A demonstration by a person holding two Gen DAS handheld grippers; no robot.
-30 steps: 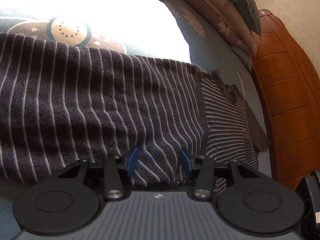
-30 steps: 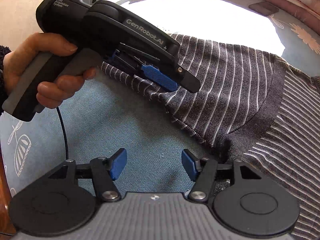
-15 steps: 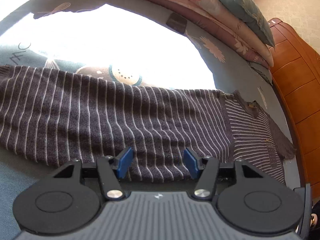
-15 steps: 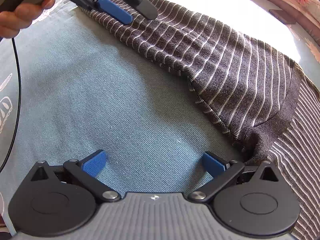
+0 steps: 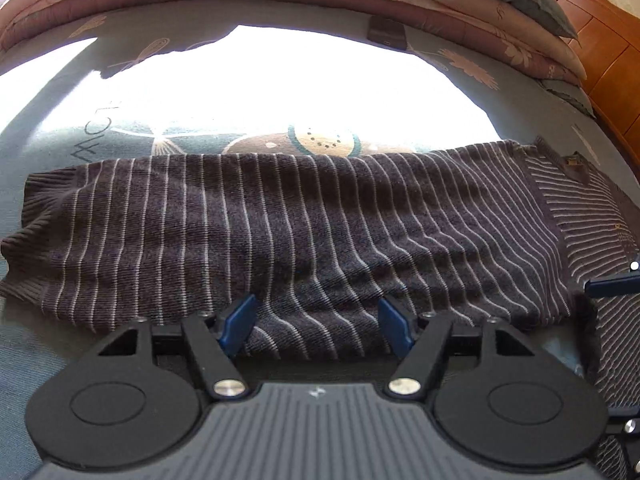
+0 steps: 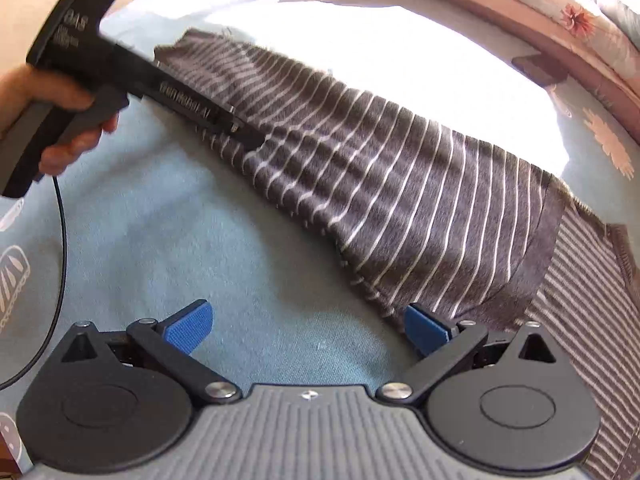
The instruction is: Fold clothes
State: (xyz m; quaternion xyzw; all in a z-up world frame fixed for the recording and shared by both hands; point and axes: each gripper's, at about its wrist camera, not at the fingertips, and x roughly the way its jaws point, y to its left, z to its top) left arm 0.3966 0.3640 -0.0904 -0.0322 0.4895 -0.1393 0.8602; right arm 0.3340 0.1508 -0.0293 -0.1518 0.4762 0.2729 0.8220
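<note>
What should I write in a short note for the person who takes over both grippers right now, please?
Left gripper: open, empty, low at the near edge of the striped sleeve.
Right gripper: open, empty, over the blue bedsheet; its right fingertip is close to the sleeve's edge near the armpit.
Sweater: lies on the bed, sleeve stretched out flat to the side, cuff at the far end, body with finer stripes at the right.
Done: sleeve spread out straight.
Left: no fold is visible yet. Probably grasp the sleeve, fold it across the body, then fold the body.
</note>
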